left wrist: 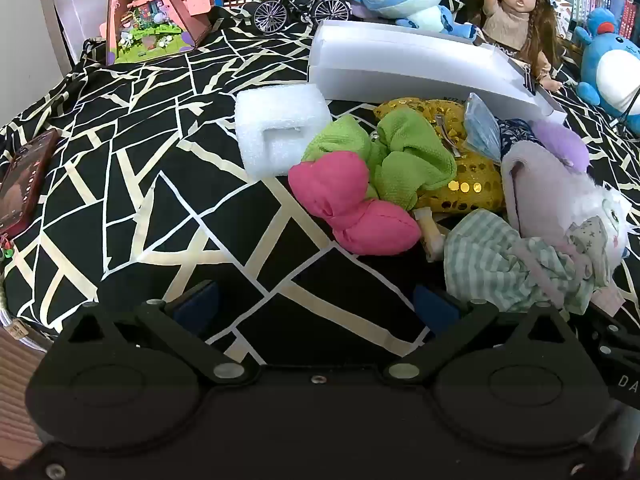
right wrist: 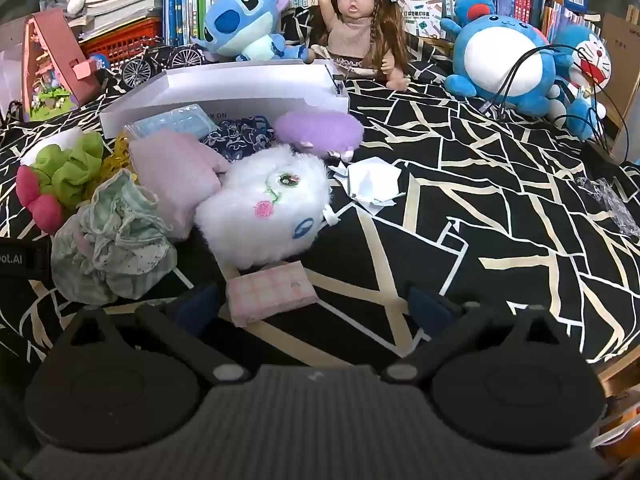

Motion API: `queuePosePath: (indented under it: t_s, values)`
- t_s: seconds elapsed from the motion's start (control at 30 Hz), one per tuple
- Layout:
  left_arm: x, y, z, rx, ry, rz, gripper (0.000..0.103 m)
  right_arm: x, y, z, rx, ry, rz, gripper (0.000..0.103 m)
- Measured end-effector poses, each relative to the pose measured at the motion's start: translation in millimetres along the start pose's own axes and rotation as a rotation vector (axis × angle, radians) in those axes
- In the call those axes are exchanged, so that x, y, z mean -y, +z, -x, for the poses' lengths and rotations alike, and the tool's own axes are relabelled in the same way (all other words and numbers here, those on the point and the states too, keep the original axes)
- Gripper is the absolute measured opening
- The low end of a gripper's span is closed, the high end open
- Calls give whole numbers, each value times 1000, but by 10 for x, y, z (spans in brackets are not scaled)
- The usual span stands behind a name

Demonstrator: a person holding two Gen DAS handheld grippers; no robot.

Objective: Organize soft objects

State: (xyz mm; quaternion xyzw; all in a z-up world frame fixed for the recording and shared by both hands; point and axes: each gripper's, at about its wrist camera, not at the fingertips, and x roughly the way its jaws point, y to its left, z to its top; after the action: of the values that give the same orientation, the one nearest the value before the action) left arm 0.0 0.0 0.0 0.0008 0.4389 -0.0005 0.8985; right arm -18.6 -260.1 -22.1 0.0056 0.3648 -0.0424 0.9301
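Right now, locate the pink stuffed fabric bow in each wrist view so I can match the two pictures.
Left wrist view: the pink stuffed fabric bow lies near the centre, in front of the green fabric scrunchie.
Right wrist view: the bow sits at the far left edge, below the scrunchie.
Shared landmark: the long-haired baby doll seated behind the white cardboard box.

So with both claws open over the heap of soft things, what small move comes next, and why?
Probably ease the right claw forward and close on the pink tissue pack: it lies loose just ahead between the open fingers, apart from the white fluffy toy.
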Motion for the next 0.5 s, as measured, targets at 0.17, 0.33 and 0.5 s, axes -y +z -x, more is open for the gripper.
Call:
queuePosePath:
  t_s: [0.17,0.33,0.5]
  values:
    - [0,0,0,1,0,0,103,-5,-5,7,10,-6,4,103]
    - [1,1,0,2,1,-1,103,-13,27,-3,13,-6,4,103]
    - [0,-1,0,3,1,-1,103,-6,-6,9,14,-5,4,103]
